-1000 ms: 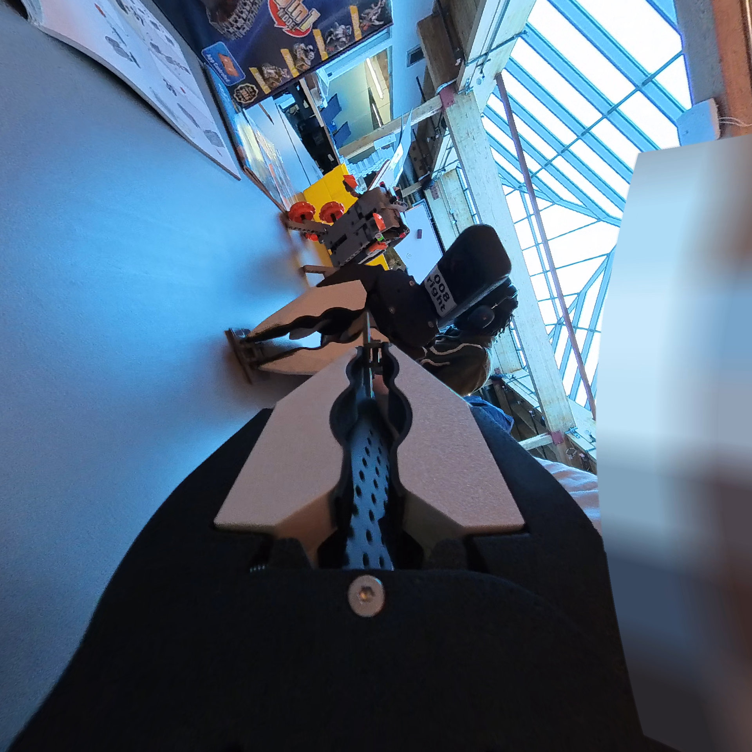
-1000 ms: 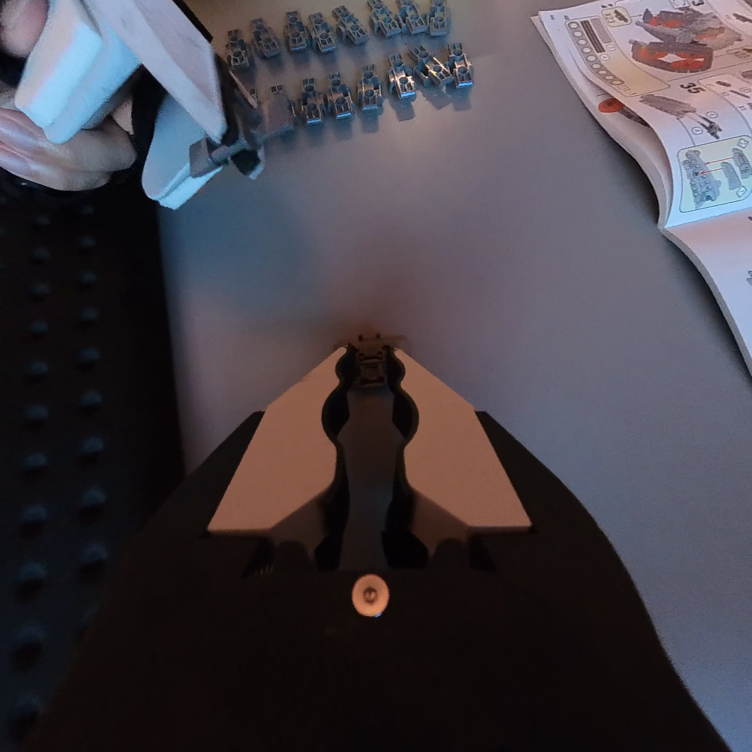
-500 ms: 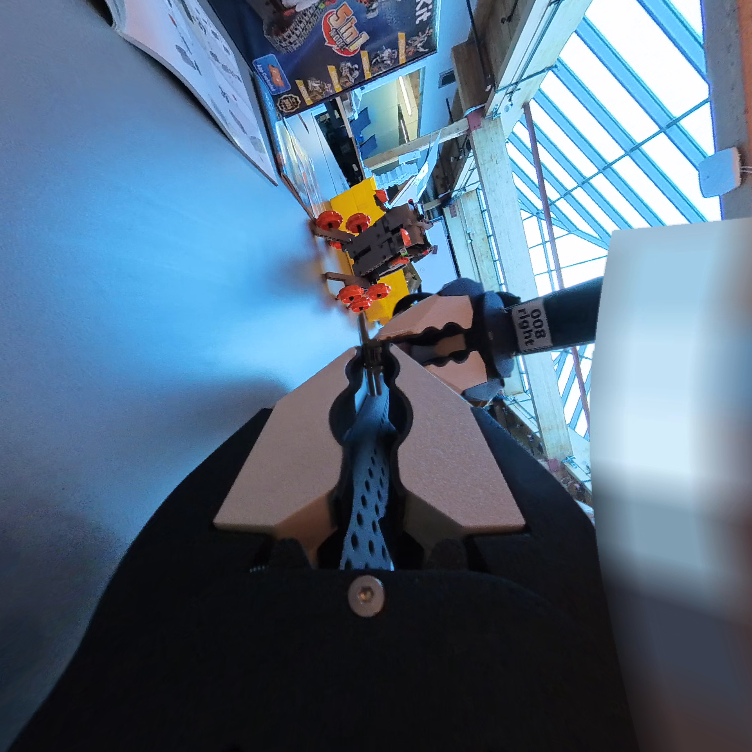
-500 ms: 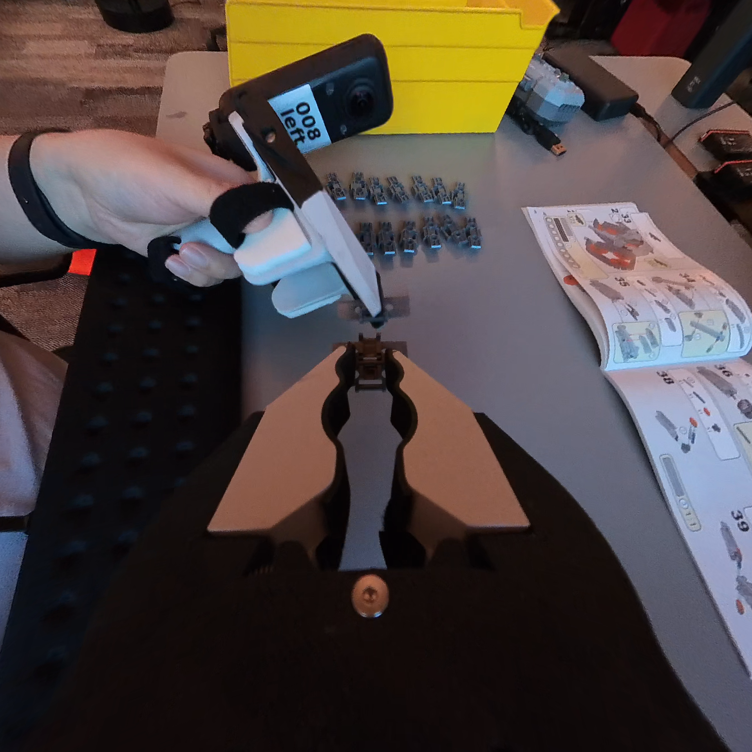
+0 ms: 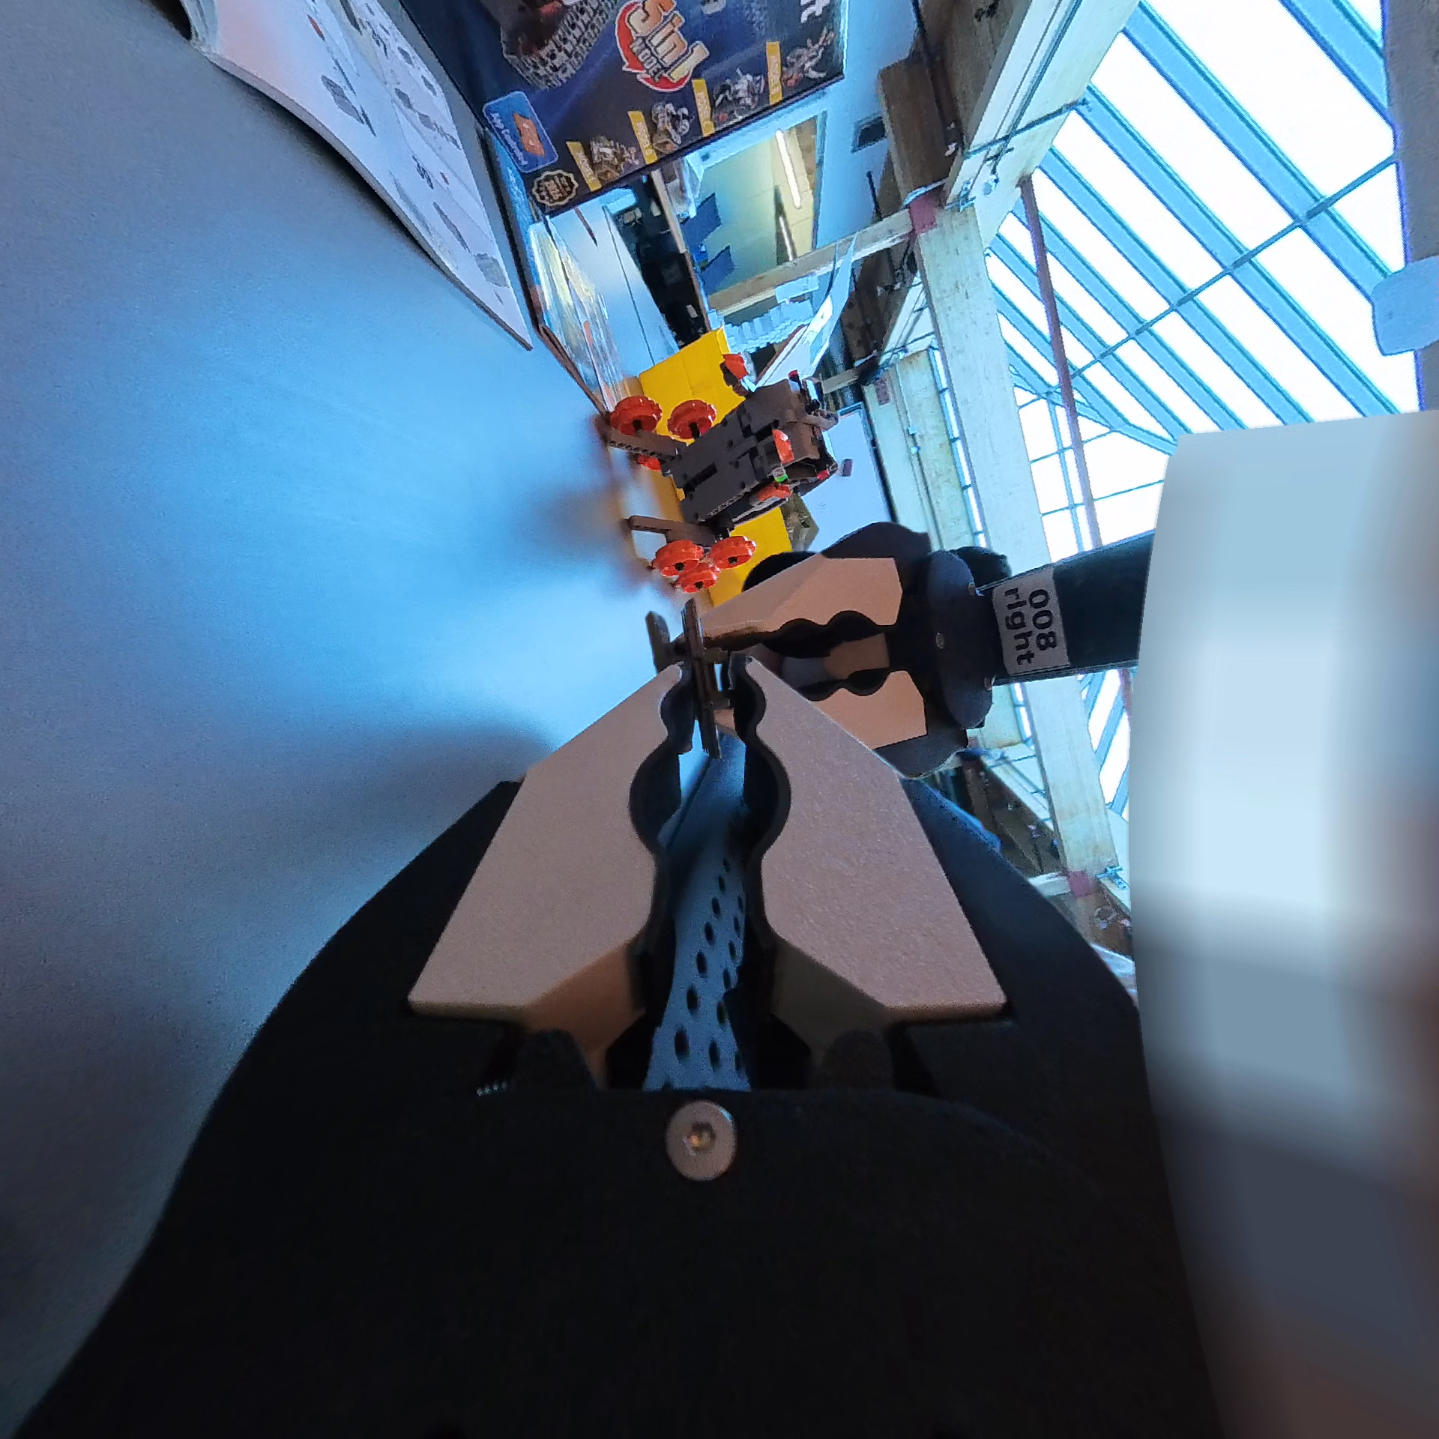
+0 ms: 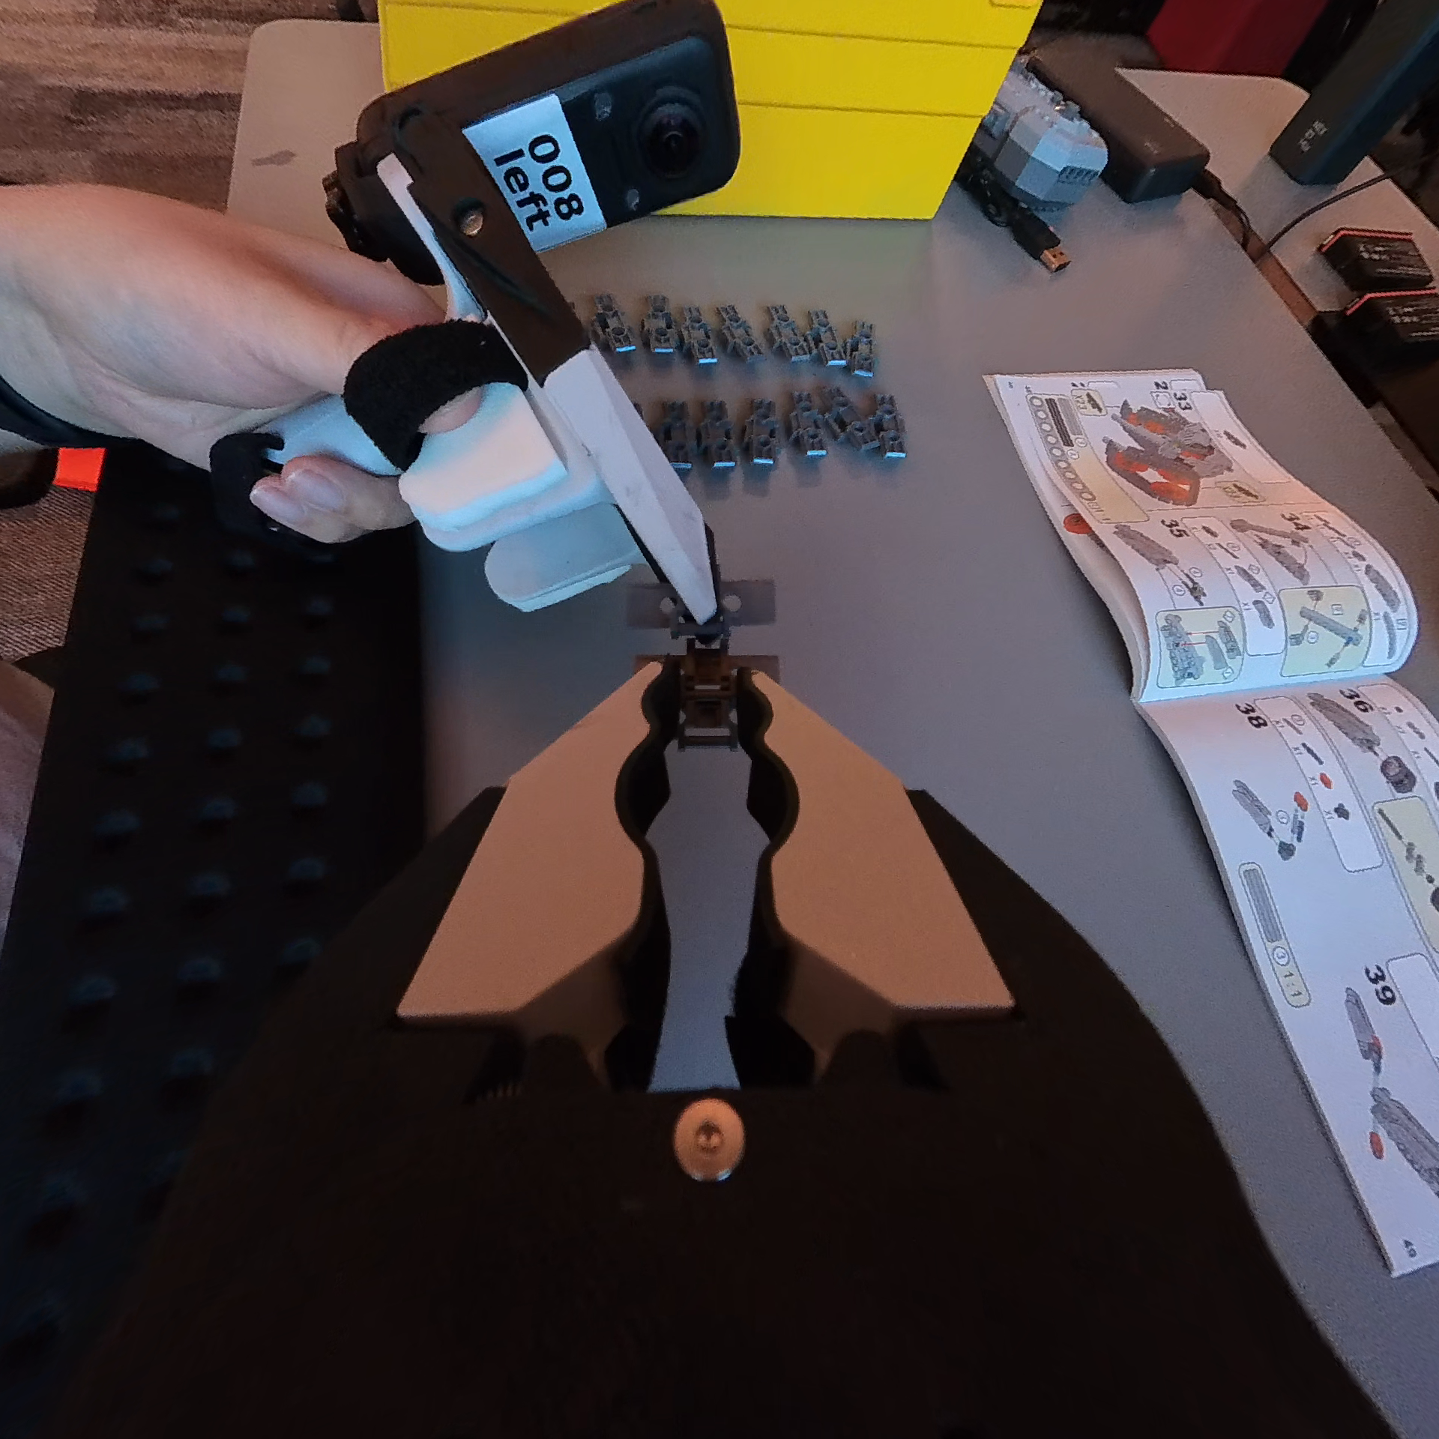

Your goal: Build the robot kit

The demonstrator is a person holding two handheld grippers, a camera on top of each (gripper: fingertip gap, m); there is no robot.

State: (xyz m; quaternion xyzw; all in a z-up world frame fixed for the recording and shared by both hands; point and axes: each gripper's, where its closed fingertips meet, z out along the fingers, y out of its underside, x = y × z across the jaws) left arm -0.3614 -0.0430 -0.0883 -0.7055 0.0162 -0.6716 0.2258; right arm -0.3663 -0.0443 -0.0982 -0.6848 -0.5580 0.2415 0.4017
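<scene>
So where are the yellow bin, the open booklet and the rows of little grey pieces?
yellow bin point(image 6: 841, 132), right wrist view, front wall.
open booklet point(image 6: 1215, 545), right wrist view, upper page.
rows of little grey pieces point(image 6: 747, 389), right wrist view, between the rows.

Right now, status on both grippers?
Left gripper shut on grey piece. Right gripper shut on another link. Pieces nearly touching above table.

Right gripper point(image 6: 707, 705) pinches a small dark grey link piece point(image 6: 705, 712) at its fingertips, held above the grey table point(image 6: 973, 623). Left gripper point(image 6: 705, 615), tilted down from the left, clamps a second grey link piece point(image 6: 685, 617). The two pieces meet end to end.
</scene>
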